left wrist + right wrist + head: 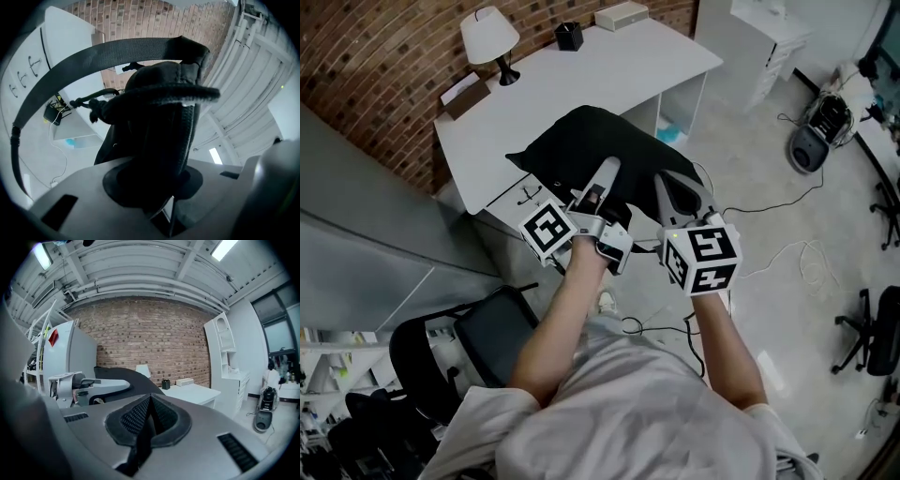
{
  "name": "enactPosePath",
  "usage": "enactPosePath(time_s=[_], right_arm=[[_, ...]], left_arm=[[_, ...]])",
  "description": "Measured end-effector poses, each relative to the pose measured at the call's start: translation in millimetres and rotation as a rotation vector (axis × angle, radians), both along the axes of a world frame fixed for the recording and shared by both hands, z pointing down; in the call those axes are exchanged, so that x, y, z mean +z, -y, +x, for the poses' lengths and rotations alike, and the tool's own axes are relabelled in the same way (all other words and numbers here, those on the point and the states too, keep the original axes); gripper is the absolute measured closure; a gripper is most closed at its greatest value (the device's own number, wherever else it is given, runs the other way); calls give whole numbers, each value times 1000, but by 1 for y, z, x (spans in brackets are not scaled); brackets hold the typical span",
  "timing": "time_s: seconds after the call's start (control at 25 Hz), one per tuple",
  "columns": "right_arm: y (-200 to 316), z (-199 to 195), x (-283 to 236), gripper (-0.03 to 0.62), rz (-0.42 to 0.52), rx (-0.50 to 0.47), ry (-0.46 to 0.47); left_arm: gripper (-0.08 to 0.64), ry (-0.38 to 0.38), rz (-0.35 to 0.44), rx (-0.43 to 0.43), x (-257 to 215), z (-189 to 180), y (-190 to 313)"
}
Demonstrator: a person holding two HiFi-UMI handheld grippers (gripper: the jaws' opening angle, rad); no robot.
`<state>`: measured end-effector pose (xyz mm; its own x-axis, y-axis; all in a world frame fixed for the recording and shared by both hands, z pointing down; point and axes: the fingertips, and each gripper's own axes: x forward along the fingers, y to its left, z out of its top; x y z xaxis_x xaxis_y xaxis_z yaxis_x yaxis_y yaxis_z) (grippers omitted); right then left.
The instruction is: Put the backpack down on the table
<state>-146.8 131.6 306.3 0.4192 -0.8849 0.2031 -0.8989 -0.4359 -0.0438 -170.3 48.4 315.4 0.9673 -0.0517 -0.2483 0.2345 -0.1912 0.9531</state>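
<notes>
Black fabric backpack [581, 150] sags limp, webbing strap [93, 51] looping loose.

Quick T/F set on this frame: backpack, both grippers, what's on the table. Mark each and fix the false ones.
1. Both the left gripper and the right gripper are closed on the black backpack. True.
2. The lamp lies tipped over on the white table. False: it stands upright.
3. The wall behind the table is brick. True.
4. The left gripper's jaws are open and empty. False: they clamp a padded strap of the backpack.
</notes>
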Motion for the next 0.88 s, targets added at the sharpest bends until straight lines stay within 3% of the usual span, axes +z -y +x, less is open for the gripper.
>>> enactPosePath(time_s=[0.52,0.88], right_arm=[[103,36,-2,591,-47,82,-4],[133,46,-3,591,-62,96,-29]], left_arm=[[462,-3,-46,89,-2,40,104],[462,-5,-53,106,3,52,133]])
